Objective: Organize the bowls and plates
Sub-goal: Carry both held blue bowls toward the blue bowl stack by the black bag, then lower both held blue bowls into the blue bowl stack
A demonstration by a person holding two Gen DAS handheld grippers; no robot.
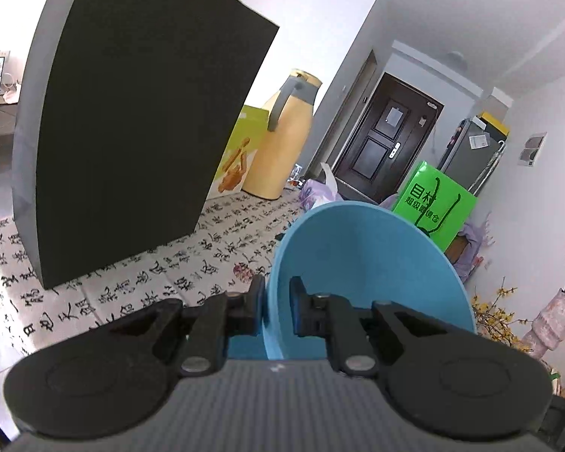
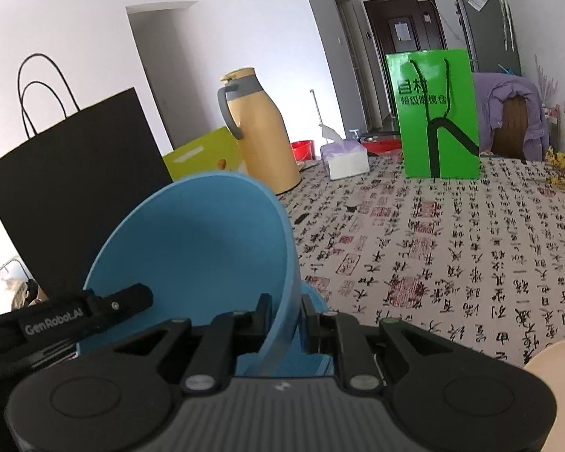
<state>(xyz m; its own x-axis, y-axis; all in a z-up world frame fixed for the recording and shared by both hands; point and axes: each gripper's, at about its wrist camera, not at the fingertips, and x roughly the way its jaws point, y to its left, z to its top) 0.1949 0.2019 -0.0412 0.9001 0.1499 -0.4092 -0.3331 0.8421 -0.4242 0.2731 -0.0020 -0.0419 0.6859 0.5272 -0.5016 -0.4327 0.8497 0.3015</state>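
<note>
A blue bowl [image 1: 361, 263] hangs tilted above the calligraphy tablecloth [image 1: 139, 282], gripped from both sides. My left gripper [image 1: 277, 297] is shut on its rim, one finger inside and one outside. In the right wrist view the same bowl [image 2: 199, 248] has my right gripper [image 2: 285, 312] shut on its right rim. One of the left gripper's fingers [image 2: 128, 298] reaches the bowl's left edge there. More blue shows under the bowl by the right gripper; I cannot tell if it is a second dish. A beige plate edge [image 2: 557, 376] shows at the bottom right.
A tall black paper bag [image 1: 143, 124] stands close on the left. Behind it are a yellow-green box [image 2: 203, 154] and a yellow thermos jug [image 2: 261, 132]. A tissue pack [image 2: 344, 160] and a green bag [image 2: 439, 113] stand at the far edge. Yellow flowers [image 2: 561, 165] lie at the right.
</note>
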